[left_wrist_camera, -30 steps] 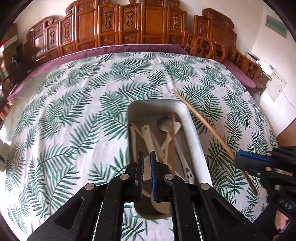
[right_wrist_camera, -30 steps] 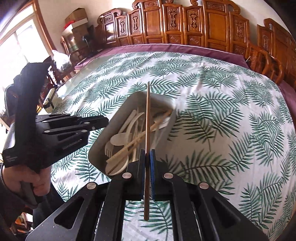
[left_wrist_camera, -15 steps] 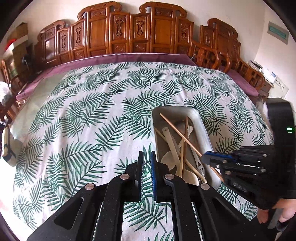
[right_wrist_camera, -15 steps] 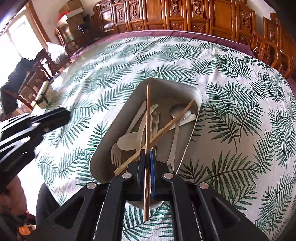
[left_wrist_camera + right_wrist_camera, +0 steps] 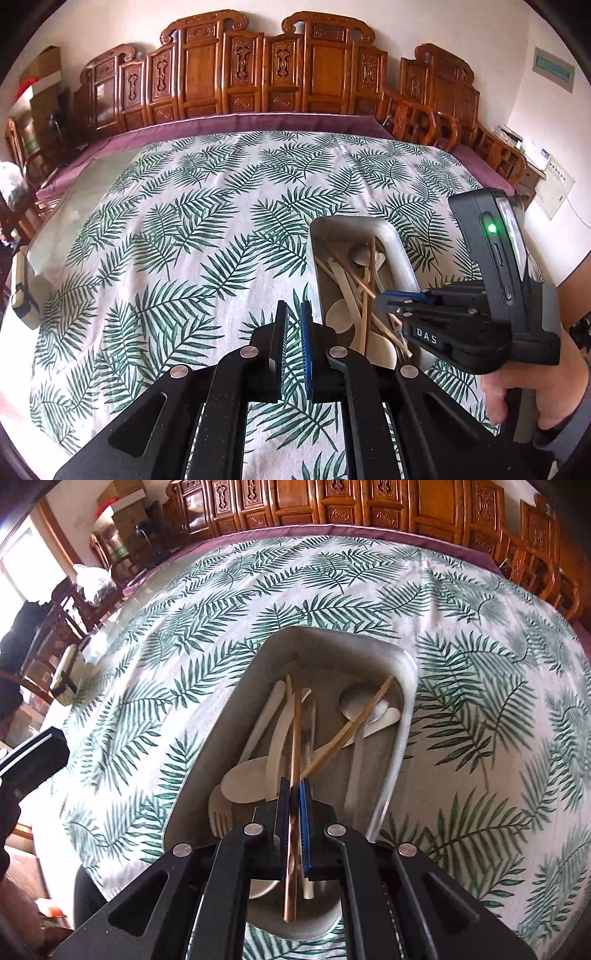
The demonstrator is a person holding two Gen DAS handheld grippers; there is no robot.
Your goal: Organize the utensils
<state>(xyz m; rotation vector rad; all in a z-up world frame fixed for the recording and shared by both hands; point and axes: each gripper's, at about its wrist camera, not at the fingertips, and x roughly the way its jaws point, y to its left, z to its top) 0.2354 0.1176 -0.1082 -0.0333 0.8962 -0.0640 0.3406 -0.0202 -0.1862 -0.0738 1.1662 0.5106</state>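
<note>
A grey metal tray [image 5: 404, 716] on the palm-leaf tablecloth holds pale spoons, a fork [image 5: 221, 814], a metal spoon [image 5: 356, 701] and a second wooden chopstick [image 5: 351, 725]. My right gripper [image 5: 293, 790] is shut on a wooden chopstick [image 5: 295, 731] and holds it low over the tray, pointing along its length. In the left wrist view the tray [image 5: 400, 254] lies to the right and the right gripper [image 5: 388, 301] hangs over it. My left gripper [image 5: 293, 314] is nearly shut and empty, over the cloth left of the tray.
Carved wooden chairs [image 5: 258, 74] line the table's far side. A small box [image 5: 66, 675] sits at the table's left edge. The purple undercloth [image 5: 240, 122] shows at the far edge.
The right gripper has lowered the chopstick into the tray. The left gripper has drawn away to the left, so the tray now sits to its right.
</note>
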